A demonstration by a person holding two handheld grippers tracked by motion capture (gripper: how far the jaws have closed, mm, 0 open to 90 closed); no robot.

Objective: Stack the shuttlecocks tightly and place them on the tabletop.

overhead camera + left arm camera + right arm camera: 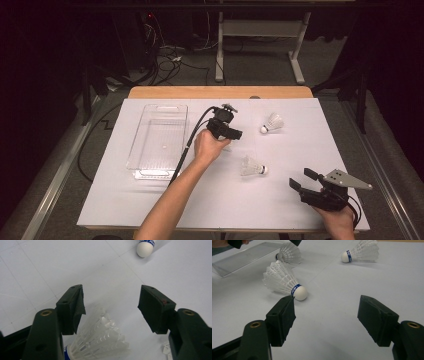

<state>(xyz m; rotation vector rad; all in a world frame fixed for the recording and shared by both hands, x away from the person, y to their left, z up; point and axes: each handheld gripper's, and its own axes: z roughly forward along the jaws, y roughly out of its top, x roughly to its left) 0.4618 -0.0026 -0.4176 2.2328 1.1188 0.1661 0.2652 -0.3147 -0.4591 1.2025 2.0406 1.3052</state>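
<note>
Shuttlecock under left claw (100, 340): lying on its side on the white sheet, feather skirt fanned out between the jaws, blue-banded base toward the camera. In the right gripper view it is sitting just beside the tray's near corner.

Left claw (231, 134): hovering low over that shuttlecock, jaws standing wide. No pad is pressing on the feathers; one pad is sitting just beside the skirt, apart from it. Judged reason: the wide setting is giving clearance around the broad skirt.

Right claw (303, 180): resting near the front right of the bench, jaws wide, nothing between them. It is pointing toward the shuttlecock at mid bench, judged to be waiting for its turn.

Shuttlecock at mid bench (252, 167): lying on its side, white cork tip pointing toward the right claw, well apart from both claws.

Far shuttlecock (272, 122): lying on its side toward the back right of the sheet, cork tip pointing toward the front left, untouched.

Tray (150, 172): clear plastic, sitting on the left half of the sheet, long side running front to back. No shuttlecock is lying in it. Judged purpose: container for the shuttlecocks, placed within easy reach of the left hand (209, 147).

Bench (220, 92): wooden top covered by a white sheet, carrying all three shuttlecocks and the tray.

Judged stage: all three shuttlecocks are lying outside the tray.
</note>
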